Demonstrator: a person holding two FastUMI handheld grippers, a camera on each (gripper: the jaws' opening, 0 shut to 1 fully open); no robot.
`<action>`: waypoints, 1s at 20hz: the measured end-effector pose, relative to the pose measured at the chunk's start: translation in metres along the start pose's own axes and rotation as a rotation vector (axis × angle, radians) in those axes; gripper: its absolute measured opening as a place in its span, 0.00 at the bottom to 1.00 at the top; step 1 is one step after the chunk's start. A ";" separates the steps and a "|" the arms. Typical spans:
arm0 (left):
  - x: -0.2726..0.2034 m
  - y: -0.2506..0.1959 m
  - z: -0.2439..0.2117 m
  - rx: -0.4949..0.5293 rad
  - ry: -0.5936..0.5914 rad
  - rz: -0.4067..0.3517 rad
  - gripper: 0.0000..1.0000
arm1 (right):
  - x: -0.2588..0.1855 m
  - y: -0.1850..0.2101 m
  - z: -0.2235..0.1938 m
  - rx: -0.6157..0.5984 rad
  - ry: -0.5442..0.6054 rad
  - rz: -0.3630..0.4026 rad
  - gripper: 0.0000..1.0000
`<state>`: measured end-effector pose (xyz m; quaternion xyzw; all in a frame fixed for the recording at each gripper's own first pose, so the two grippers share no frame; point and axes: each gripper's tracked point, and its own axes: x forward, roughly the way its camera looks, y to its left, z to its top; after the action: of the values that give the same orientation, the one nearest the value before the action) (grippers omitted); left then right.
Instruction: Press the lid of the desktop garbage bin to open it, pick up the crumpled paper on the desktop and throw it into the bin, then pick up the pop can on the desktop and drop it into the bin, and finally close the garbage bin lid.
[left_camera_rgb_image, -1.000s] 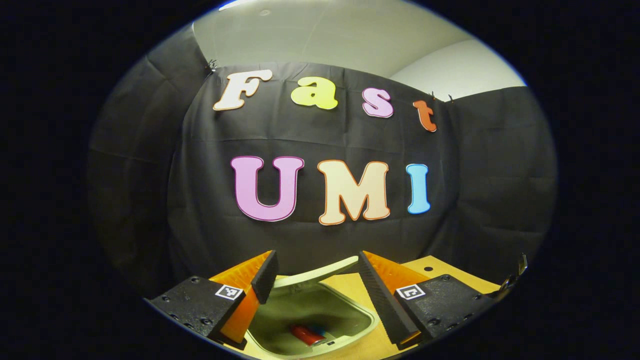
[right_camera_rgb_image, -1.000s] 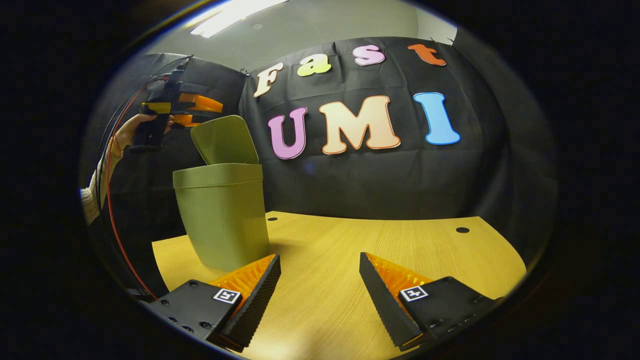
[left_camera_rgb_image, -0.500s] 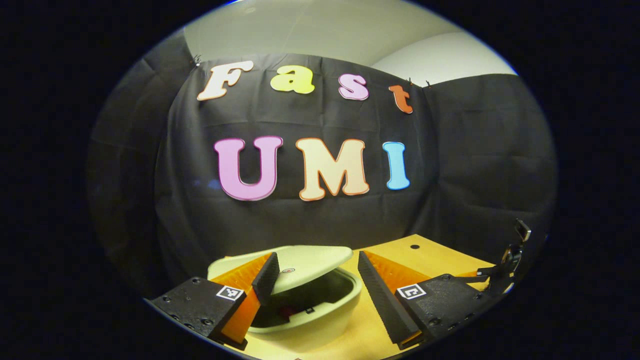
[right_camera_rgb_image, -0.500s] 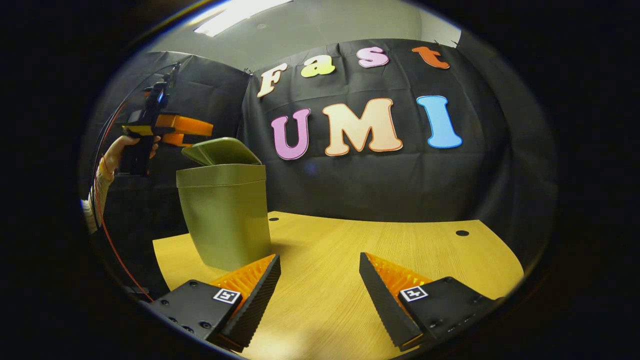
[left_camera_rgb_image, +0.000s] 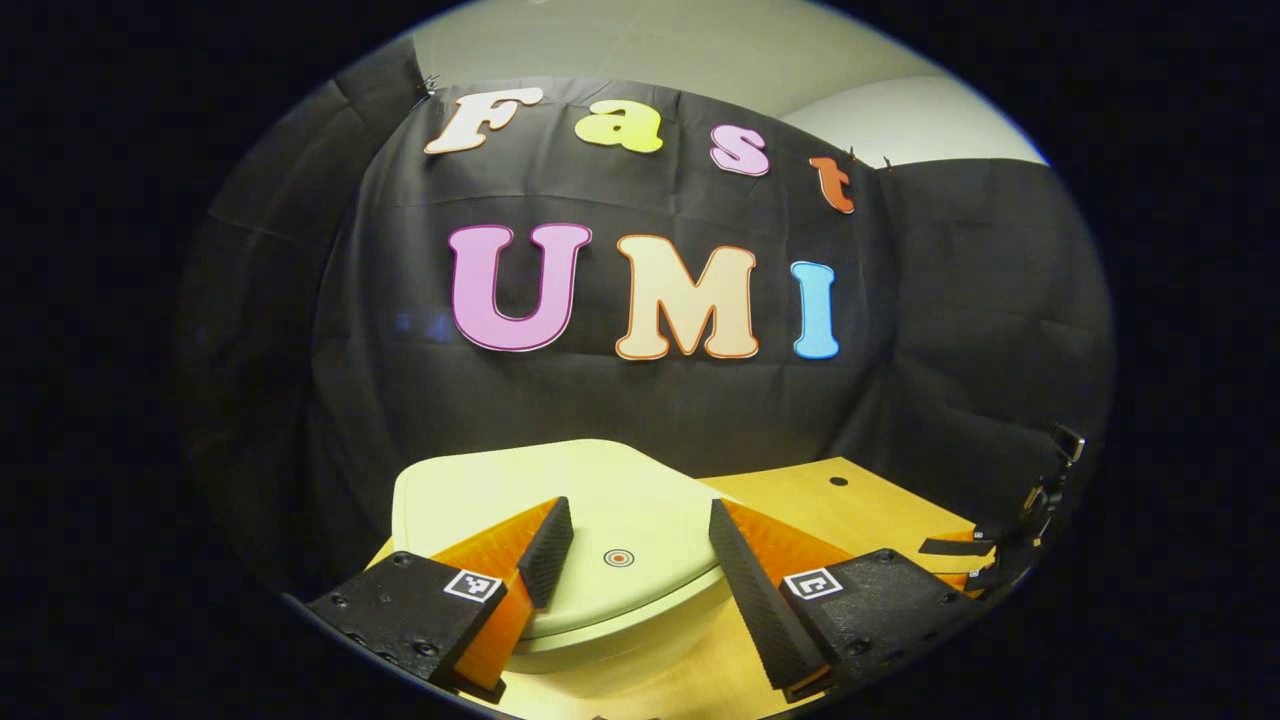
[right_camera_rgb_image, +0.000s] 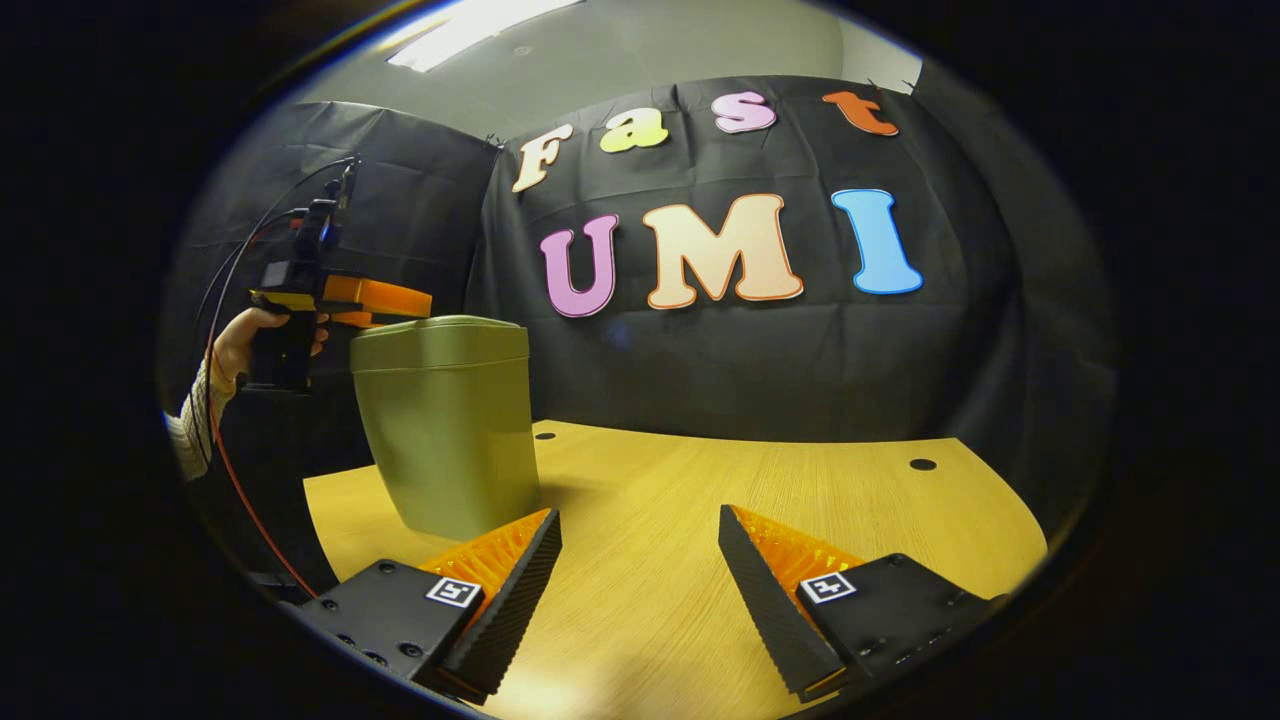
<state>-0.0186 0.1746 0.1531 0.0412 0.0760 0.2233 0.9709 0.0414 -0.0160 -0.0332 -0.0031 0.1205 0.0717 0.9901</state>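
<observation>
Bin (right_camera_rgb_image: 445, 425) stands on the table (right_camera_rgb_image: 700, 500) with lid (left_camera_rgb_image: 560, 500) down flat, left gripper (left_camera_rgb_image: 632, 530) fingers apart just above the lid, right gripper (right_camera_rgb_image: 640, 560) fingers apart and empty over the table beside the bin.

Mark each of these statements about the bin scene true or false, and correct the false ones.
1. The bin's lid lies flat on the bin. True.
2. The left gripper is clamped on a pop can. False: its jaws stand open over the lid, holding nothing.
3. The right gripper is open above the wooden desktop. True.
4. Crumpled paper lies on the desktop beside the bin. False: the wood around the bin is bare.
5. A hand holds the left gripper beside the bin's top. True.
</observation>
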 end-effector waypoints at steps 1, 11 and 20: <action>0.000 -0.001 -0.002 0.014 0.002 0.004 0.86 | 0.001 0.000 -0.003 0.000 0.006 0.001 1.00; 0.002 0.001 -0.002 0.142 -0.073 0.053 0.87 | 0.009 0.005 -0.017 -0.020 0.046 0.024 0.99; 0.002 0.009 -0.002 0.113 -0.114 0.103 0.89 | 0.008 0.004 -0.014 -0.005 0.036 0.019 1.00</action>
<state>-0.0211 0.1833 0.1520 0.1122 0.0309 0.2657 0.9570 0.0450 -0.0111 -0.0484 -0.0058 0.1382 0.0816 0.9870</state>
